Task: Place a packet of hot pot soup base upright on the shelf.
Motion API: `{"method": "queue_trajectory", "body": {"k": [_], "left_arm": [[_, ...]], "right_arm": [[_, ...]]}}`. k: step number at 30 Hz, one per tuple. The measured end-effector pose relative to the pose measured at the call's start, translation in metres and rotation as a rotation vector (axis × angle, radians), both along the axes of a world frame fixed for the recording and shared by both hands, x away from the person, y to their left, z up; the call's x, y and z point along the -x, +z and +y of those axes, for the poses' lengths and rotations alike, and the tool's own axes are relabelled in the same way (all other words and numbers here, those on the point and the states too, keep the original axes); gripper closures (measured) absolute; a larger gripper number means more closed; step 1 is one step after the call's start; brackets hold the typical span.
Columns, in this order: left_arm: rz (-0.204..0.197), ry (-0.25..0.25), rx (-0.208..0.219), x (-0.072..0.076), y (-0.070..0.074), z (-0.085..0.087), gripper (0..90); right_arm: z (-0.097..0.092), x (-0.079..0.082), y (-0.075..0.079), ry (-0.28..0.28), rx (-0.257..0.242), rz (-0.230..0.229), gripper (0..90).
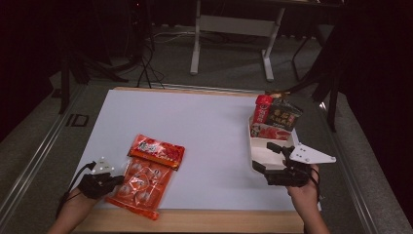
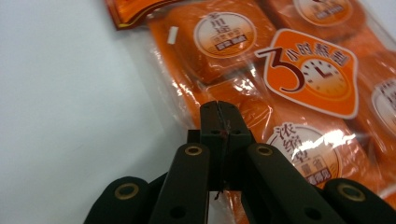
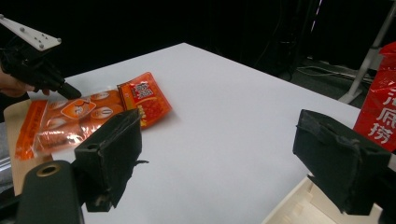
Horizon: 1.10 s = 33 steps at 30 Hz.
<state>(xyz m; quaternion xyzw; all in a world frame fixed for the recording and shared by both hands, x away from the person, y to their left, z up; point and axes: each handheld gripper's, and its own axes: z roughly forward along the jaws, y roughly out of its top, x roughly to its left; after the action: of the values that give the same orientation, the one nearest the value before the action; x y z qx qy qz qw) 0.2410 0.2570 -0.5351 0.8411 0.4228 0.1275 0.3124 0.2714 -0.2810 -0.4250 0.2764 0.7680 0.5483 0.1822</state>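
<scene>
Your left hand-held gripper [image 1: 116,179] was clenched with nothing between its jaws at the left edge of the orange packet [image 1: 146,178], which lay flat on the bench [image 1: 204,126], long axis running from near-left edge to far right, red header farthest.

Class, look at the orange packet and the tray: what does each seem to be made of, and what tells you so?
Orange packet: probably thin glossy plastic film; it wrinkles, glints, and clear parts show sachets inside. Tray: likely rigid white plastic with a matt look, judging by its thin raised walls.
</scene>
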Motion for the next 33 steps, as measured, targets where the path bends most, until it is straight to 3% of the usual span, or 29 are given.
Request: {"method": "queue_trajectory", "body": {"k": [7,13,18,23,33], "left_arm": [[0.006,-0.077,0.003,-0.003,0.001,-0.033,89.9],[0.015,-0.103,0.014,-0.003,0.003,-0.046,89.9],[0.012,-0.087,0.026,-0.006,0.003,-0.047,89.8],[-0.005,-0.030,0.014,-0.022,0.000,-0.047,89.8],[-0.005,-0.048,0.023,-0.030,0.000,-0.057,89.8]], "right_arm": [[-0.001,0.001,0.000,0.002,-0.003,0.001,15.4],[-0.002,0.001,0.000,0.001,-0.004,0.000,15.4],[-0.001,0.001,-0.001,0.006,0.000,0.004,15.4],[0.000,0.002,-0.001,0.007,0.001,0.001,15.4],[0.002,0.000,-0.003,0.014,0.003,0.008,15.4]]}}
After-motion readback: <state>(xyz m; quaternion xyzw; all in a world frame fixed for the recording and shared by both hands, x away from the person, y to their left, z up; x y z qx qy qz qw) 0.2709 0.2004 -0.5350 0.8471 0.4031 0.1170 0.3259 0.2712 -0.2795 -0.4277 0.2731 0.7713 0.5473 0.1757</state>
